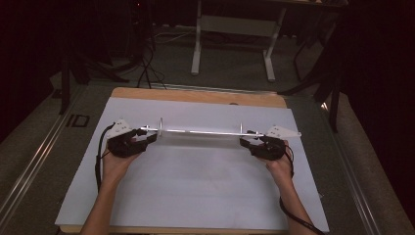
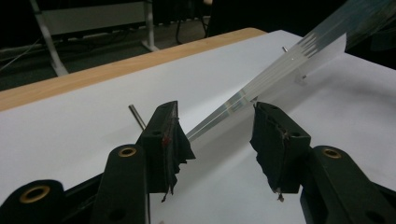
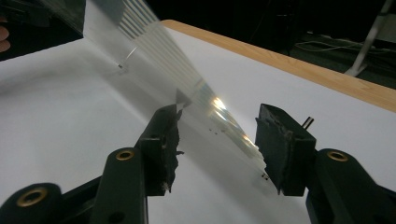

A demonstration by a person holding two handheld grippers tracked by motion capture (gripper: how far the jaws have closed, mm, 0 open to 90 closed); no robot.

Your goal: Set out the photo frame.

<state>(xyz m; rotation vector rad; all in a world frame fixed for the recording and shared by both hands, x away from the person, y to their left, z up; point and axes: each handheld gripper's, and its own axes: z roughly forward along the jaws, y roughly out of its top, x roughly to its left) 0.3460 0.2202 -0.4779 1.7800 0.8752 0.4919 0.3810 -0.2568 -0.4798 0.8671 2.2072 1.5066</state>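
Clear plastic strip [image 1: 200,132] stretched lengthwise between both hands, over the middle of a white sheet [image 1: 195,181] on a wooden table [image 1: 195,95]. Thin metal pins [image 1: 160,125] standing up through strip near each end. Left gripper [image 1: 149,138] at left end, jaws spread, strip end [image 2: 243,100] lying between pads without being pressed. Right gripper [image 1: 246,142] at right end, jaws apart too, strip [image 3: 205,100] resting across the gap, touching left pad [image 3: 166,135].

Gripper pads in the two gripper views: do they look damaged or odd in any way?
Yes. The black pads on the left gripper are torn, with ragged flaps at their lower edges. The right gripper has frayed pads too. The clear acrylic strip between them looks intact.
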